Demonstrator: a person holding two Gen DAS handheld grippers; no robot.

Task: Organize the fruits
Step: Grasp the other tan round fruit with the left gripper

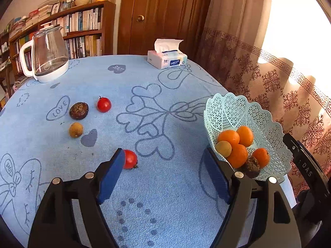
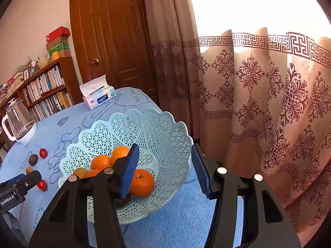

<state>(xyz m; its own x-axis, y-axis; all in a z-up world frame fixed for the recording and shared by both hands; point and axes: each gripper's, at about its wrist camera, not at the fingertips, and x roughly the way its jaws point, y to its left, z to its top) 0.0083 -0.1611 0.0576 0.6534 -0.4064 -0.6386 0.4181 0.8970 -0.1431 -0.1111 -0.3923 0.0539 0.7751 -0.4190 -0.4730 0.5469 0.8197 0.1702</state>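
A pale green lattice basket [image 1: 238, 111] [image 2: 165, 128] stands at the table's right edge, holding several oranges [image 1: 228, 137] [image 2: 142, 183], a tan longan [image 1: 223, 148] and a dark brown fruit [image 1: 251, 166]. On the blue cloth lie a red fruit [image 1: 130, 159] [image 2: 42, 185], a second red fruit [image 1: 104, 104] [image 2: 43, 153], a dark brown fruit [image 1: 78, 110] [image 2: 33, 159] and a tan longan [image 1: 76, 130] [image 2: 29, 169]. My left gripper [image 1: 165, 161] is open and empty, its left finger beside the near red fruit. My right gripper [image 2: 164, 161] is open and empty above the basket.
A glass kettle [image 1: 48, 55] [image 2: 19, 124] stands at the far left of the table. A tissue box [image 1: 167, 59] [image 2: 99, 99] sits at the far edge. A bookshelf [image 1: 82, 26], a wooden door [image 2: 115, 37] and curtains [image 2: 258, 103] surround the table.
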